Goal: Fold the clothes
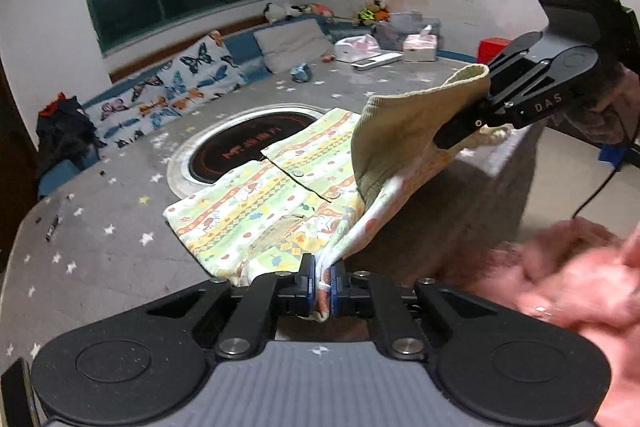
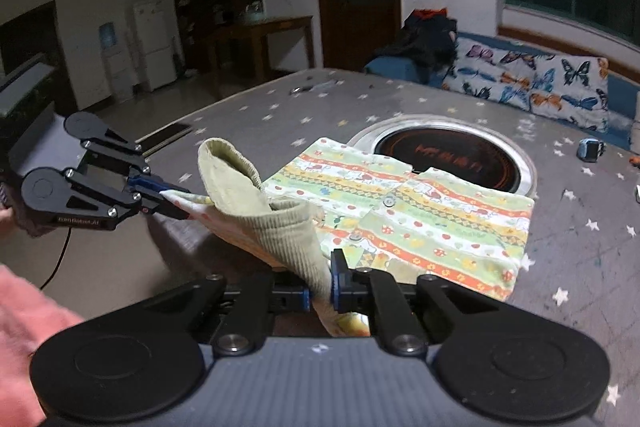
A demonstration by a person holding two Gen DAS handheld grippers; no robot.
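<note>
A small patterned child's shirt (image 1: 272, 203) with a green ribbed collar (image 1: 404, 123) lies on the grey star-print table; it also shows in the right wrist view (image 2: 432, 223). My left gripper (image 1: 323, 281) is shut on the shirt's near edge and also shows from the side in the right wrist view (image 2: 176, 205). My right gripper (image 2: 320, 287) is shut on the cloth at the collar and shows at the upper right of the left wrist view (image 1: 452, 137). Both hold the near edge lifted off the table's edge, the rest lying flat.
A round inset burner (image 1: 240, 151) sits in the table (image 1: 100, 251) under the shirt's far edge. A butterfly-print cushion (image 1: 168, 95), pillow, tissue boxes (image 1: 420, 47) and toys lie at the far side. A pen (image 1: 52, 227) lies left. A pink sleeve (image 1: 576, 283) is at the right.
</note>
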